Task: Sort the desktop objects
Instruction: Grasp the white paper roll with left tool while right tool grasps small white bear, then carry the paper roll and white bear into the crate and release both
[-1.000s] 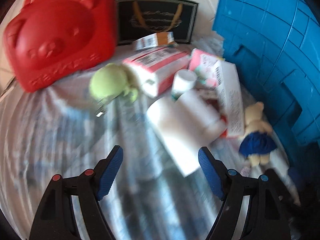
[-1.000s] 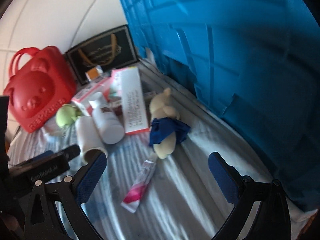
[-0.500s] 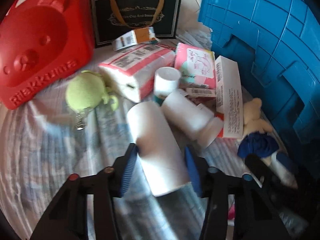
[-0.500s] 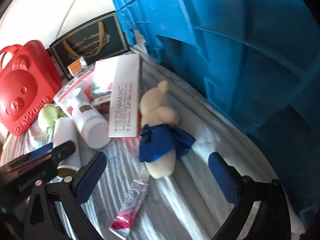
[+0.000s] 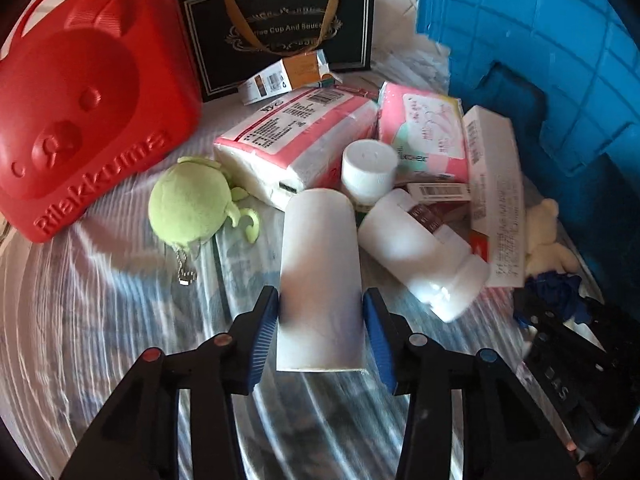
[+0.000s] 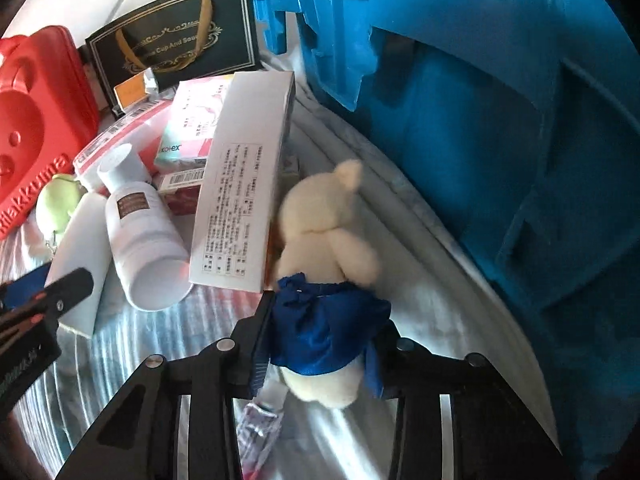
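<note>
1. The left gripper (image 5: 322, 334) is closed on a white paper cup (image 5: 320, 280) lying on its side on the striped tabletop (image 5: 100, 300); its blue pads press both sides of the cup near the open rim.
2. The right gripper (image 6: 320, 340) has just been closing, and its jaws now clamp the blue skirt of a cream plush bear (image 6: 328, 232), which lies near the wall of a blue crate (image 6: 500, 140) on the right.
3. Just right of the cup lies a white bottle (image 5: 420, 256) on its side, and beyond it stands a white-capped bottle (image 5: 368, 168).
4. A long white box (image 6: 240, 200) rests against the bear's left side, tilted over the pile.
5. Farther back lie a pink tissue pack (image 5: 296, 140), a pink pad packet (image 5: 424, 132) and a small orange carton (image 5: 288, 76).
6. To the left sits a green plush toy (image 5: 188, 204) with a keychain, next to a red bear-faced case (image 5: 88, 112).
7. A black gift bag (image 5: 280, 28) stands at the far edge.
8. A small pink tube (image 6: 260, 428) lies under the right gripper.
</note>
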The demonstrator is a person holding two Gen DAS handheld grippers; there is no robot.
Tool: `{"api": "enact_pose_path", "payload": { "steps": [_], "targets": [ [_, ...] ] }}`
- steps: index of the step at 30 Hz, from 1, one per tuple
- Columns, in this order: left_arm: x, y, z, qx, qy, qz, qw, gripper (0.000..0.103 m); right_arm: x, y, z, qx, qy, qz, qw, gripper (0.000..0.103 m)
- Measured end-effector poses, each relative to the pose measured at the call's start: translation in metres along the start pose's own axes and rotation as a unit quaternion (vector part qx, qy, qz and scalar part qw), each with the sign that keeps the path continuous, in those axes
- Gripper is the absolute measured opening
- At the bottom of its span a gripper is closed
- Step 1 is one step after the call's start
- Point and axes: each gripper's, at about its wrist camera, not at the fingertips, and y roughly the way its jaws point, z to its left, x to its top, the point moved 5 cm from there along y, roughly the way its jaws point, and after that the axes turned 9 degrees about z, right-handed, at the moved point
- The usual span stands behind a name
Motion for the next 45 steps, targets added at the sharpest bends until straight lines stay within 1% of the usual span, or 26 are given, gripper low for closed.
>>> {"api": "enact_pose_path", "payload": {
  "steps": [2, 5, 7, 11, 14, 16, 18, 20, 21, 23, 24, 25, 27, 30, 31, 35, 37, 40, 43, 45],
  "targets": [
    [0.006, 0.003, 0.002, -0.007, -0.005, 0.013, 0.9999, 0.044, 0.0, 0.0, -0.001, -0.001, -0.005, 0.003, 1.0, 0.031],
    [0.003, 0.0, 0.008, -0.016, -0.012, 0.02, 0.9996, 0.043, -0.006, -0.01, 0.0, 0.003, -0.01, -0.001, 1.0, 0.029],
    [-0.009, -0.009, 0.011, -0.021, -0.017, 0.012, 0.9996, 0.043, -0.016, -0.024, 0.003, 0.02, -0.017, -0.004, 1.0, 0.029],
    [-0.041, -0.047, 0.019, -0.023, -0.028, -0.013, 0.9993, 0.043, -0.038, -0.051, 0.013, 0.047, -0.032, -0.013, 0.998, 0.029],
    [-0.055, -0.075, 0.023, -0.027, -0.037, -0.031, 0.9984, 0.043, -0.043, -0.075, 0.022, 0.065, -0.049, -0.035, 0.996, 0.029],
    [-0.058, -0.097, 0.024, -0.024, -0.04, -0.052, 0.9976, 0.043, -0.042, -0.098, 0.034, 0.074, -0.06, -0.057, 0.994, 0.029],
    [-0.06, -0.12, 0.023, -0.023, -0.042, -0.073, 0.9962, 0.043, -0.037, -0.121, 0.037, 0.084, -0.065, -0.084, 0.991, 0.029],
    [-0.058, -0.148, 0.02, -0.031, -0.045, -0.1, 0.9935, 0.043, -0.034, -0.143, 0.038, 0.092, -0.066, -0.108, 0.988, 0.029],
    [-0.06, -0.163, 0.019, -0.034, -0.045, -0.115, 0.9918, 0.043, -0.038, -0.167, 0.036, 0.097, -0.067, -0.13, 0.985, 0.029],
    [-0.058, -0.198, 0.011, -0.034, -0.038, -0.148, 0.9877, 0.043, -0.038, -0.195, 0.033, 0.104, -0.067, -0.159, 0.979, 0.029],
    [-0.058, -0.21, 0.009, -0.036, -0.035, -0.161, 0.9857, 0.043, -0.038, -0.219, 0.029, 0.108, -0.068, -0.184, 0.975, 0.029],
    [-0.058, -0.225, 0.005, -0.041, -0.033, -0.175, 0.9831, 0.043, -0.038, -0.233, 0.025, 0.109, -0.067, -0.199, 0.972, 0.029],
    [-0.059, -0.256, -0.007, -0.049, -0.024, -0.205, 0.9772, 0.043, -0.04, -0.274, 0.012, 0.115, -0.062, -0.239, 0.962, 0.029],
    [-0.057, -0.294, -0.033, -0.058, 0.001, -0.234, 0.9705, 0.043, -0.043, -0.317, -0.011, 0.114, -0.051, -0.28, 0.952, 0.029],
    [-0.055, -0.305, -0.044, -0.065, 0.009, -0.244, 0.9676, 0.043, -0.045, -0.336, -0.025, 0.115, -0.042, -0.296, 0.947, 0.029],
    [-0.045, -0.339, -0.091, -0.093, 0.043, -0.275, 0.9559, 0.043, -0.045, -0.377, -0.076, 0.102, -0.005, -0.331, 0.938, 0.029],
    [-0.039, -0.351, -0.119, -0.105, 0.065, -0.285, 0.9505, 0.043, -0.046, -0.389, -0.102, 0.09, 0.016, -0.342, 0.935, 0.029],
    [-0.03, -0.363, -0.161, -0.126, 0.094, -0.289, 0.9443, 0.043, -0.05, -0.402, -0.147, 0.053, 0.045, -0.355, 0.932, 0.029],
    [-0.023, -0.367, -0.207, -0.149, 0.128, -0.287, 0.9377, 0.043, -0.052, -0.404, -0.19, 0.03, 0.07, -0.351, 0.933, 0.029],
    [-0.02, -0.368, -0.232, -0.151, 0.15, -0.287, 0.934, 0.043, -0.051, -0.402, -0.206, 0.018, 0.08, -0.348, 0.934, 0.029]
  ]
}}
